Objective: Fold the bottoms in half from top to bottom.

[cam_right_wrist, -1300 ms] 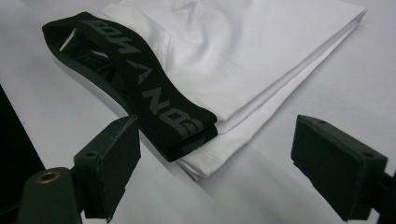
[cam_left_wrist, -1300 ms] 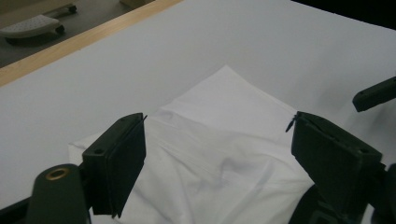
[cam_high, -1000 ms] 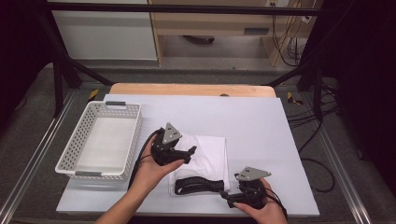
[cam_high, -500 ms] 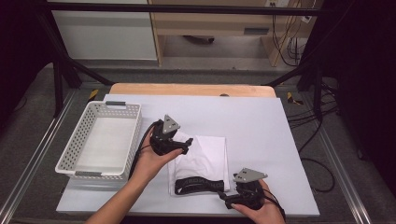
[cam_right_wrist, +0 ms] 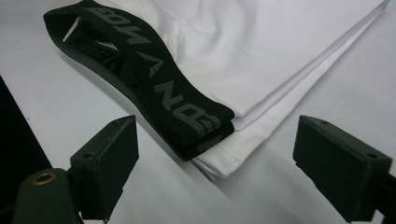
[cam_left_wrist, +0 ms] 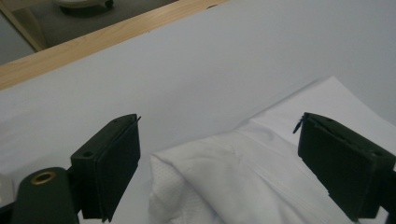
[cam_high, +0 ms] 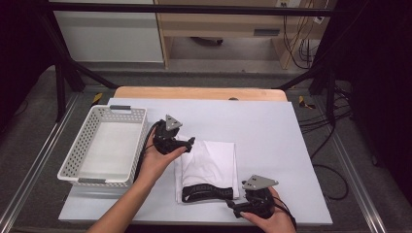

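Left gripper (cam_high: 190,142): jaws apart, nothing clamped. In the left gripper view (cam_left_wrist: 219,172) the far left corner of the folded white garment (cam_left_wrist: 261,177) sits between the two pads, not touching either. Gripper is low, just over that corner.

Right gripper (cam_high: 232,207): jaws apart too, nothing held. In the right gripper view (cam_right_wrist: 210,172) the near right corner of the garment (cam_right_wrist: 261,60) lies just ahead of the pads, with the black waistband (cam_right_wrist: 154,84) end stacked on the white layers. Grey lettering runs along the band, too skewed to read.

Garment (cam_high: 210,165) lies flat on the white sheet (cam_high: 272,136) covering the desk (cam_high: 199,92), roughly centre, toward the near side. Waistband (cam_high: 209,192) runs along its near edge.

The two grippers sit at diagonally opposite corners of the garment, well apart.

White perforated basket (cam_high: 77,145) stands at the left of the sheet, just beside the left hand (cam_high: 155,158). Right hand (cam_high: 267,218) is at the desk's near edge.
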{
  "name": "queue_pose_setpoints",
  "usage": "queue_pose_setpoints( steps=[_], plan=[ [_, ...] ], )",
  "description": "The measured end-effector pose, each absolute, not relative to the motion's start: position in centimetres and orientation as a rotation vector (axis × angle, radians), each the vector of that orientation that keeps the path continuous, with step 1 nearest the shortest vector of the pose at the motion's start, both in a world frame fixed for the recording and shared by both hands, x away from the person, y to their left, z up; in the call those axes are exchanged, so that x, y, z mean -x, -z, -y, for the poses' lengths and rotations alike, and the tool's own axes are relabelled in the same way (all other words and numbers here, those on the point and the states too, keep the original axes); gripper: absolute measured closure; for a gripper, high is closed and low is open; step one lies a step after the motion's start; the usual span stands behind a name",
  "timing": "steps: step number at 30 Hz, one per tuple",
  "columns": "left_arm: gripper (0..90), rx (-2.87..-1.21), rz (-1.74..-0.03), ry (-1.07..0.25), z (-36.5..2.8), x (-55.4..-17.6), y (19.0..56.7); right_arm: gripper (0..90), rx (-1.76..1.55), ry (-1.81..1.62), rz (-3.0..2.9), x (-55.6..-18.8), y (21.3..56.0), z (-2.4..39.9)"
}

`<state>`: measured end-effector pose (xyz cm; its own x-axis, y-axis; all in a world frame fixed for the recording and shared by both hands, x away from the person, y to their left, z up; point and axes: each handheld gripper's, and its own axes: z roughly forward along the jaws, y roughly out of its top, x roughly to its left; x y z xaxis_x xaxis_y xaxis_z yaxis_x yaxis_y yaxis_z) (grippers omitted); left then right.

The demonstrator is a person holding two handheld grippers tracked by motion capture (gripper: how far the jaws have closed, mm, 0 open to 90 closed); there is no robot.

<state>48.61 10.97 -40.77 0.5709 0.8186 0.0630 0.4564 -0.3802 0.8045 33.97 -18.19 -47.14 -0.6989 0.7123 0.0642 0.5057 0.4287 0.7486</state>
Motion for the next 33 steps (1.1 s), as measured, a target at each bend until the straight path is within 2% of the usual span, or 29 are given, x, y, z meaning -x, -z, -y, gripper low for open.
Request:
queue_pose_setpoints(
  steps=[19, 25, 33],
  plan=[
    [14.1, -2.040, -1.130, -0.622, -11.6, -50.9, 42.6, 14.3, -1.053, -1.153, -2.420, -33.7, 46.9, 17.8],
    [17.0, -2.031, -1.154, -0.650, -11.8, -51.5, 43.0, 13.8, -1.037, -1.105, -2.424, -33.7, 47.1, 17.8],
    [17.8, -2.057, -1.183, -0.609, -12.0, -52.1, 44.0, 13.7, -1.030, -1.097, -2.431, -33.8, 47.2, 17.8]
  ],
)
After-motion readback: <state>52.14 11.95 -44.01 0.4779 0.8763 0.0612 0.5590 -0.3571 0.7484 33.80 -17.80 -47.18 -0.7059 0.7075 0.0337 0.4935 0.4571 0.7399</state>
